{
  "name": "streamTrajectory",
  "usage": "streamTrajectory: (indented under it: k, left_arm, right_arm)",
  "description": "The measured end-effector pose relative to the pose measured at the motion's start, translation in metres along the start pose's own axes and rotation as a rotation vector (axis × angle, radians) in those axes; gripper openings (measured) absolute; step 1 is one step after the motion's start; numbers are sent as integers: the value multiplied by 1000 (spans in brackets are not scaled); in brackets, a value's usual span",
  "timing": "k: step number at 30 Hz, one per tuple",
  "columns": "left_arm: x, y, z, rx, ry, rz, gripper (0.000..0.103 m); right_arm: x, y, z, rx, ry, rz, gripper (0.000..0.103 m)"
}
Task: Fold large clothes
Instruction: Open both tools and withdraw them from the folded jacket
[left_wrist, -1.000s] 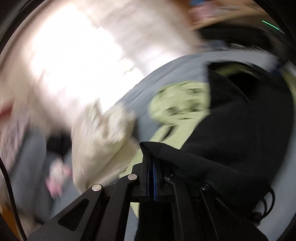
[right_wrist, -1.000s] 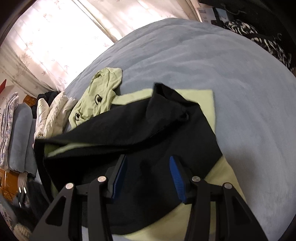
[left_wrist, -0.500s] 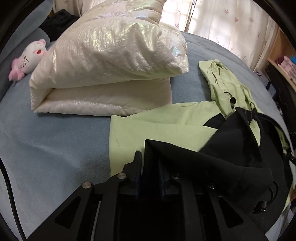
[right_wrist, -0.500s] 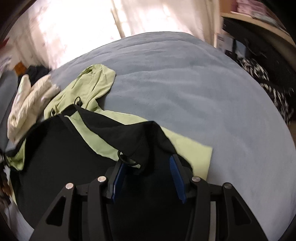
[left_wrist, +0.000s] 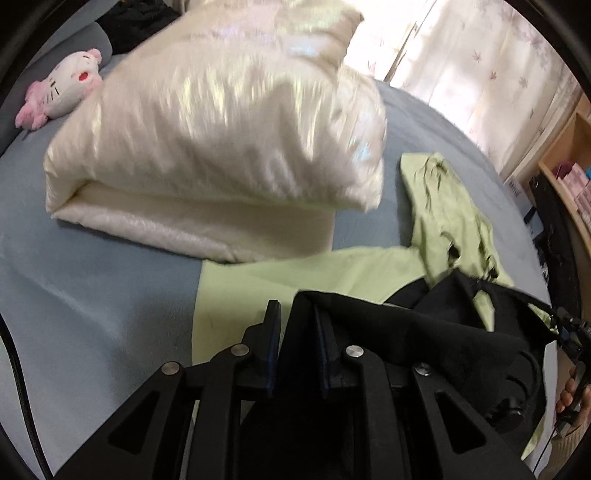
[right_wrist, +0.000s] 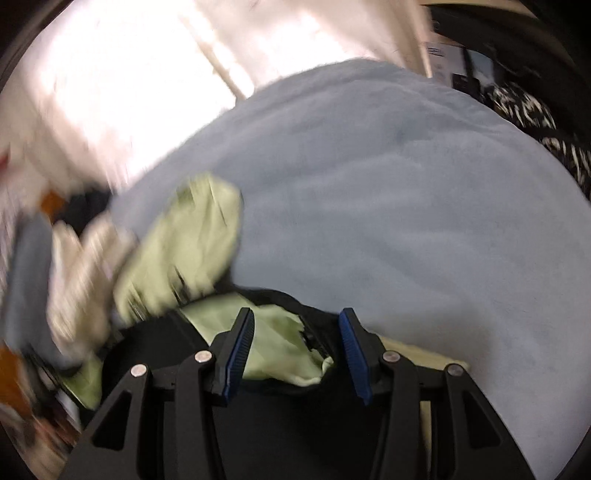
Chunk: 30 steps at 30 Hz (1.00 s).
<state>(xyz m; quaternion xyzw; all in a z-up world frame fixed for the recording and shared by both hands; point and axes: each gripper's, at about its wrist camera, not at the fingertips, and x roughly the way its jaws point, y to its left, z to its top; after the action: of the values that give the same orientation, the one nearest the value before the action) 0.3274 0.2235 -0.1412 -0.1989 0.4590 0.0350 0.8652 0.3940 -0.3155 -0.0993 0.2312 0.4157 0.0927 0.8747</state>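
Note:
A large light-green and black garment (left_wrist: 332, 273) lies on the blue bed (left_wrist: 92, 295); its hood end lies at the right. My left gripper (left_wrist: 295, 317) has its jaws a little apart, with a fold of the black cloth (left_wrist: 406, 332) lying between them and over the right finger. In the blurred right wrist view, the same garment (right_wrist: 184, 258) lies low and left. My right gripper (right_wrist: 295, 332) is open just above a green and black fold (right_wrist: 280, 347), holding nothing.
A folded cream puffy jacket (left_wrist: 214, 147) lies on the bed just beyond the garment. A pink and white plush toy (left_wrist: 62, 88) sits far left. Curtains (left_wrist: 480, 55) and wooden shelves (left_wrist: 569, 166) stand at the right. The blue bed (right_wrist: 406, 203) stretches beyond the right gripper.
My left gripper's jaws have parted from tightly shut on the black cloth. The left view moved closer to the cream jacket. My right gripper swung across the garment, staying open.

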Motion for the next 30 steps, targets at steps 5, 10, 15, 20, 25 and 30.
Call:
streamTrajectory:
  k: [5, 10, 15, 20, 25, 30]
  left_arm:
    - [-14, 6, 11, -34, -39, -28, 22]
    - [-10, 13, 5, 1, -4, 2, 23]
    - [-21, 22, -20, 127, 11, 28, 45]
    - [-41, 41, -57, 210, 60, 14, 52]
    - [-58, 55, -92, 277, 113, -14, 52]
    - [-58, 53, -109, 306, 137, -18, 53]
  right_arm:
    - [-18, -13, 4, 6, -26, 72, 50]
    - [-12, -51, -16, 11, 68, 17, 50]
    - [-18, -76, -47, 15, 163, 4, 50]
    - [-42, -82, -88, -9, 224, 22, 50]
    - [-71, -78, -125, -46, 218, 52, 50]
    - [-94, -64, -145, -117, 139, 11, 30]
